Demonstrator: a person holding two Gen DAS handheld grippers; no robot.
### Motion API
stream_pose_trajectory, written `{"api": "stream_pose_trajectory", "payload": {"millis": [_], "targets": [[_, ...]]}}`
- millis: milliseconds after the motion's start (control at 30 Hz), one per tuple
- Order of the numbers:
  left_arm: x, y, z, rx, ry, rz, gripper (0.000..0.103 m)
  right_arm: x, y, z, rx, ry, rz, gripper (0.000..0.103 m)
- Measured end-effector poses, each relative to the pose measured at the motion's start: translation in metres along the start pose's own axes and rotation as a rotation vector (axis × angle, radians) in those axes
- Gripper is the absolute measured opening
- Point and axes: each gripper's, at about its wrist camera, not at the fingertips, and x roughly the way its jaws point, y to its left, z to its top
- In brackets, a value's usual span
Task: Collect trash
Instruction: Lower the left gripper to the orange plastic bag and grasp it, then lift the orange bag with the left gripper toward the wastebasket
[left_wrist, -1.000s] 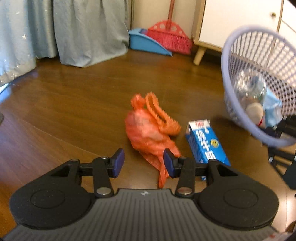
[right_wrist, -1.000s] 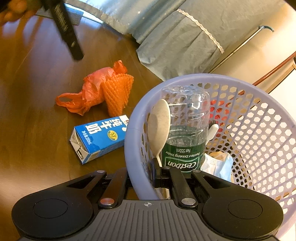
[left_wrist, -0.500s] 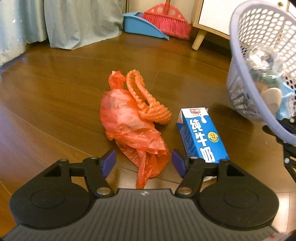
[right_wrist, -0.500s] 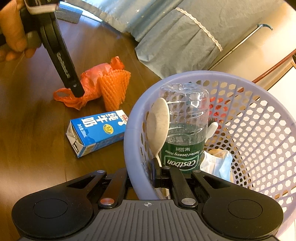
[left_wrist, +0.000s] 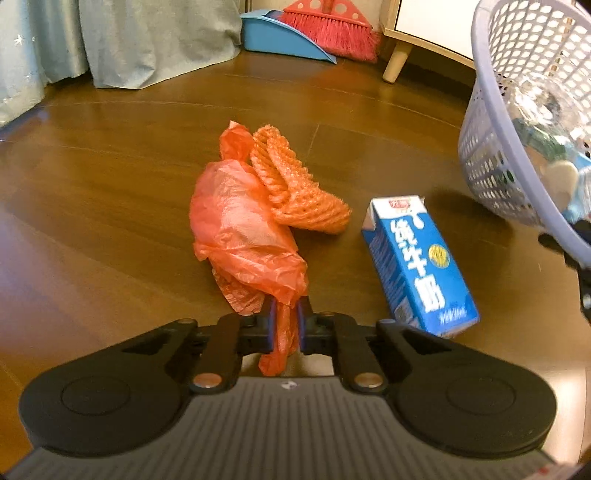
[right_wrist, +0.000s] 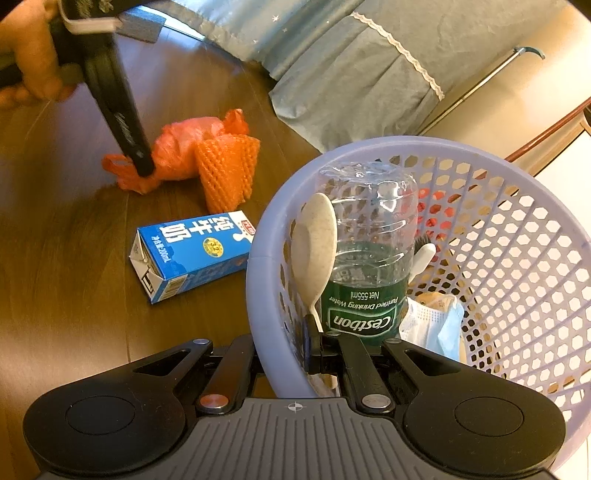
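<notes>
Entry: floor clear-up, landmark the lavender basket (right_wrist: 266, 258).

Change noted: half a second ago the left claw (left_wrist: 285, 325) stood spread wide, one finger either side of the tail of the orange plastic bag (left_wrist: 243, 229). Now the blue pads are drawn in tight on that tail, with only the pinched film between them. A second ago the same claw was farther off and higher. Judgement: the grasp on the bag is made, and the next step is to lift it and carry it over to the basket.

Left claw, state: closed on the near tail of the orange plastic bag; the rest of the bag lies slack on the wooden floor (left_wrist: 92, 184). From the right wrist view the left claw (right_wrist: 142, 168) is seen tilted down into the bag's end, with a hand (right_wrist: 26, 66) on its handle.

Right claw (right_wrist: 306, 354), state: clamped on the basket's near rim, one finger outside the wall and one inside. It matches both earlier views.

Items on the floor, outside the basket:
- Orange plastic bag, farthest from the basket.
- Orange foam net (left_wrist: 295, 192), touching the bag on its basket side.
- Blue milk carton (right_wrist: 192, 254), lying flat just beside the basket wall.

Items inside the basket: upturned clear water bottle (right_wrist: 369, 258), pale spoon (right_wrist: 314, 247), blue face mask (right_wrist: 436, 325).
</notes>
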Motion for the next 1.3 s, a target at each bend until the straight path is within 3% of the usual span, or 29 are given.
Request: {"api": "stream_pose_trajectory", "payload": {"millis": [233, 400, 567, 667, 933, 1200, 1300], "targets": [[-0.044, 0.019, -0.037, 0.057, 0.032, 0.021, 0.008, 0.001, 0.0, 0.0, 0.006, 0.002, -0.004, 0.003], [-0.07, 0.031, -0.053, 0.001, 0.018, 0.044, 0.032, 0.001, 0.001, 0.001, 0.003, 0.004, -0.005, 0.003], [-0.071, 0.039, -0.046, -0.09, -0.016, 0.058, 0.055, 0.0, 0.001, 0.001, 0.001, 0.008, -0.005, 0.003], [-0.059, 0.044, -0.042, -0.129, -0.005, 0.071, 0.058, -0.001, 0.002, 0.001, -0.004, 0.008, -0.005, 0.003], [-0.036, 0.049, -0.048, -0.094, 0.03, 0.141, 0.054, -0.002, 0.004, 0.0, -0.007, 0.008, -0.006, 0.003], [-0.032, 0.058, -0.056, -0.089, 0.059, 0.141, 0.025, -0.002, 0.004, 0.001, -0.007, 0.009, -0.006, 0.003], [-0.034, 0.058, -0.059, -0.08, 0.058, 0.131, 0.018, -0.001, 0.004, 0.001, -0.007, 0.01, -0.006, 0.003]]}}
